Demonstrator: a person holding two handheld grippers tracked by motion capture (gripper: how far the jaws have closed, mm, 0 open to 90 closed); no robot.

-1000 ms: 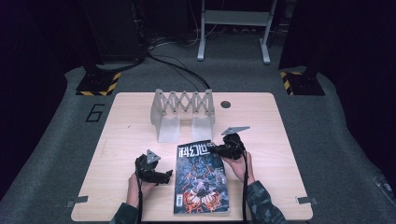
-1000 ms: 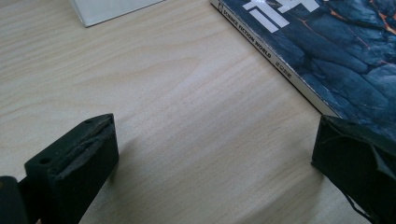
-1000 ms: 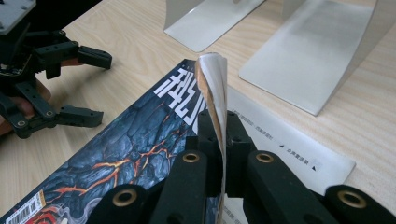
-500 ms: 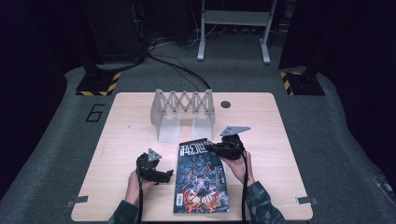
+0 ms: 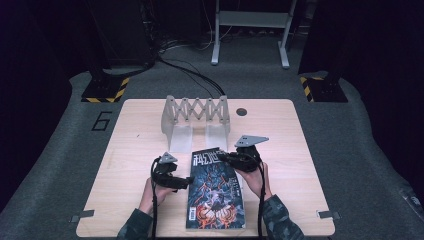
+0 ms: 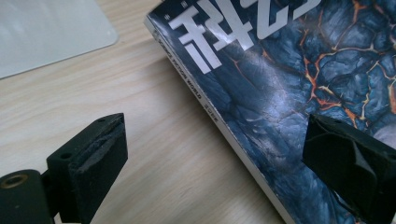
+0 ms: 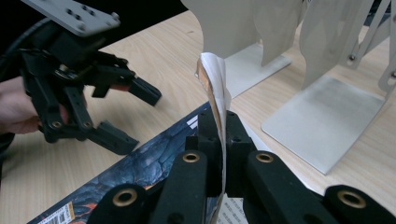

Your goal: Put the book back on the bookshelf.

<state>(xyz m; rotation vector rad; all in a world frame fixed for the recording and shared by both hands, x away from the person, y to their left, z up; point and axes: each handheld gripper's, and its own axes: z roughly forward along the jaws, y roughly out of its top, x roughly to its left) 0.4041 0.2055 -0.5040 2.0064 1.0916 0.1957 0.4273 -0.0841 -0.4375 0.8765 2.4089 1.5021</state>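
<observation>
High view: a magazine (image 5: pixel 216 190) with a dark blue and orange cover lies flat on the pale wooden table (image 5: pixel 130 150), between the two hand-held grippers. The left hand-held gripper (image 5: pixel 181 183) sits just beside the magazine's left edge, its tips pointing toward it. The right hand-held gripper (image 5: pixel 223 157) reaches over the magazine's far right corner, a grey three-cornered plate on top. Beyond both stands a grey folding rack (image 5: pixel 196 117) with zigzag links, its base plates reaching toward the magazine's far edge. The person's hands (image 5: pixel 256 179) and patterned sleeves (image 5: pixel 280 220) come in from the near edge.

Left gripper view: the left hand-held gripper (image 6: pixel 233 168) stands wide apart and released, one jaw over bare table, the other over the cover (image 6: pixel 299 74). The magazine's spine edge runs diagonally between the jaws. A pale base plate (image 6: pixel 46 32) lies ahead to the left.

Right gripper view: the right hand-held gripper (image 7: pixel 220 140) is clenched on a lifted page (image 7: pixel 215 88), which curls upright above the closed jaws. The cover (image 7: pixel 140 172) lies below on the left. The other hand-held gripper (image 7: pixel 128 114) hangs spread open, farther off to the left. The rack's plates (image 7: pixel 322 121) stand ahead on the right.
</observation>
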